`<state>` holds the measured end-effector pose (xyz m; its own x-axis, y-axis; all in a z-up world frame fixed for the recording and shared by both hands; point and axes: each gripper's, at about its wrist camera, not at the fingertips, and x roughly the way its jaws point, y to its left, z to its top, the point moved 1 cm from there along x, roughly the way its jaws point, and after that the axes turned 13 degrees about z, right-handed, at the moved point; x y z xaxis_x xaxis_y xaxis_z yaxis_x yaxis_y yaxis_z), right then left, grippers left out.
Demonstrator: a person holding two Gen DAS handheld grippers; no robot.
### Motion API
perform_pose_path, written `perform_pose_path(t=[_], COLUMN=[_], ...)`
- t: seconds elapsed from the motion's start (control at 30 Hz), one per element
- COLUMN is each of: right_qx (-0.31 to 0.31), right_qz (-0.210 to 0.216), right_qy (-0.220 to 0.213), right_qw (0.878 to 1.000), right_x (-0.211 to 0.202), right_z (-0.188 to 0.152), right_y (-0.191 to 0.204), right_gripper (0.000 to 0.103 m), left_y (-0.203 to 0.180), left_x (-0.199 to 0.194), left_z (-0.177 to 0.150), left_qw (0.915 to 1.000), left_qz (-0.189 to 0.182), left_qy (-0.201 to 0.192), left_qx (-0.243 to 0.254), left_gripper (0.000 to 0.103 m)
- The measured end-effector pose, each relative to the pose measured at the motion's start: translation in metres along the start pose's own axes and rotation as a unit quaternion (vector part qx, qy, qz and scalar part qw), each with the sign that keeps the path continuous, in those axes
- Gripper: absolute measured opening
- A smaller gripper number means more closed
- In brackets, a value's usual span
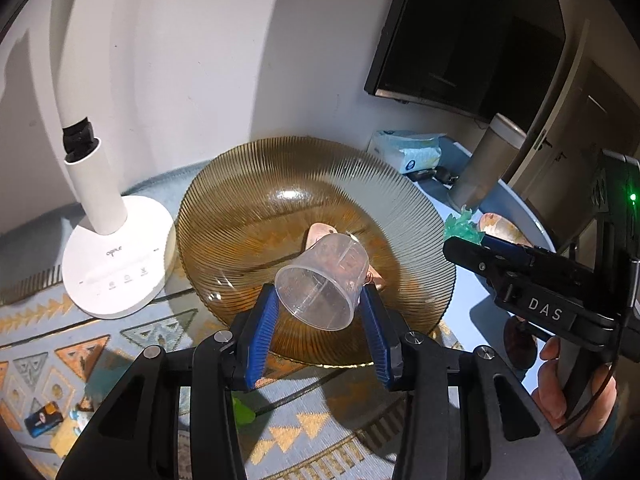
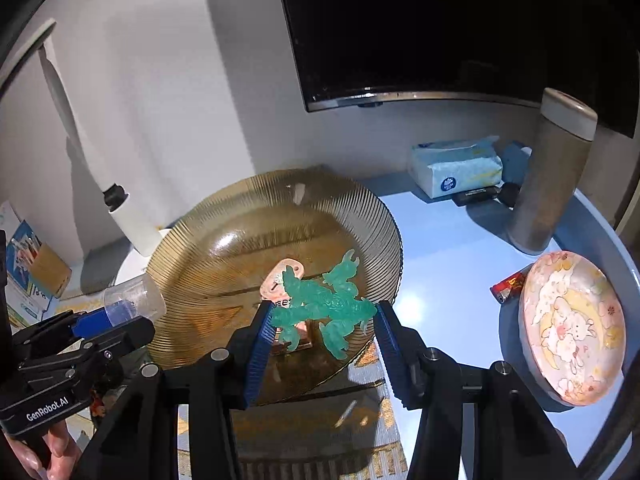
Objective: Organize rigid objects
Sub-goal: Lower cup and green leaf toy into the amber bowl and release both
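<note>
Nearest the left wrist camera, the left claw (image 1: 320,308) is closed part-way on a clear plastic measuring cup (image 1: 322,282), its blue pads (image 1: 266,320) pressing the cup's sides; the cup is tilted with its open mouth toward the camera and sits over the near part of an amber ribbed glass plate (image 1: 248,204). Nearest the right wrist camera, the right claw (image 2: 324,320) is likewise part-closed on a translucent green dragon figurine (image 2: 326,300), gripped at both ends between the blue pads (image 2: 262,332) and carried above the same amber plate (image 2: 224,248). Under both claws, a pink flat item (image 2: 280,276) lies on the plate's centre; what it is cannot be determined. The plate rests on a surface (image 2: 436,264) partly covered by a patterned cloth (image 1: 60,336), blue with orange triangles. A hand (image 1: 576,388) holds the right unit at the right edge of the left view. To the right of the plate sits a pink dish with a rabbit design (image 2: 572,328), with a small red packet (image 2: 508,284) just beside its left edge. To the left of the plate stands a white desk lamp (image 1: 120,252). Farther back are a tissue pack (image 2: 456,168), a tall grey cylinder with a pale lid (image 2: 548,176) and a dark screen (image 2: 460,28) on the wall.
</note>
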<state>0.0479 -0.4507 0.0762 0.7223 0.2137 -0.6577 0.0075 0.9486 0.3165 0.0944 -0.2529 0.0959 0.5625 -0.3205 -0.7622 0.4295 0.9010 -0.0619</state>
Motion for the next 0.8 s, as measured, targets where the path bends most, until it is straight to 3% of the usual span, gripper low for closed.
perform_pose_path(t=[0.53, 0.57, 0.6, 0.63, 0.67, 0.8], right_qx=[0.001, 0.001, 0.003, 0.005, 0.007, 0.015], right_qz=[-0.028, -0.027, -0.032, -0.038, -0.044, -0.053], right_qy=[0.027, 0.029, 0.031, 0.029, 0.022, -0.001], right_qw=[0.999, 0.999, 0.999, 0.999, 0.999, 0.998], right_x=[0.025, 0.026, 0.027, 0.026, 0.024, 0.006], right_z=[0.001, 0.001, 0.001, 0.000, 0.001, 0.001], right_y=[-0.007, -0.008, -0.009, -0.009, -0.009, -0.008], right_gripper=[0.050, 0.051, 0.059, 0.074, 0.080, 0.083], left_y=[-0.007, -0.008, -0.008, -0.007, -0.005, 0.005], left_x=[0.023, 0.025, 0.026, 0.026, 0.025, 0.001], left_z=[0.001, 0.001, 0.000, 0.000, -0.001, -0.003], left_qw=[0.9997, 0.9997, 0.9997, 0.9997, 0.9997, 0.9997], left_qz=[0.018, 0.017, 0.014, 0.015, 0.018, 0.022], left_qy=[0.015, 0.018, 0.020, 0.021, 0.018, -0.004], left_qx=[0.005, 0.005, 0.003, -0.001, -0.005, -0.010], left_gripper=[0.039, 0.044, 0.062, 0.073, 0.086, 0.086])
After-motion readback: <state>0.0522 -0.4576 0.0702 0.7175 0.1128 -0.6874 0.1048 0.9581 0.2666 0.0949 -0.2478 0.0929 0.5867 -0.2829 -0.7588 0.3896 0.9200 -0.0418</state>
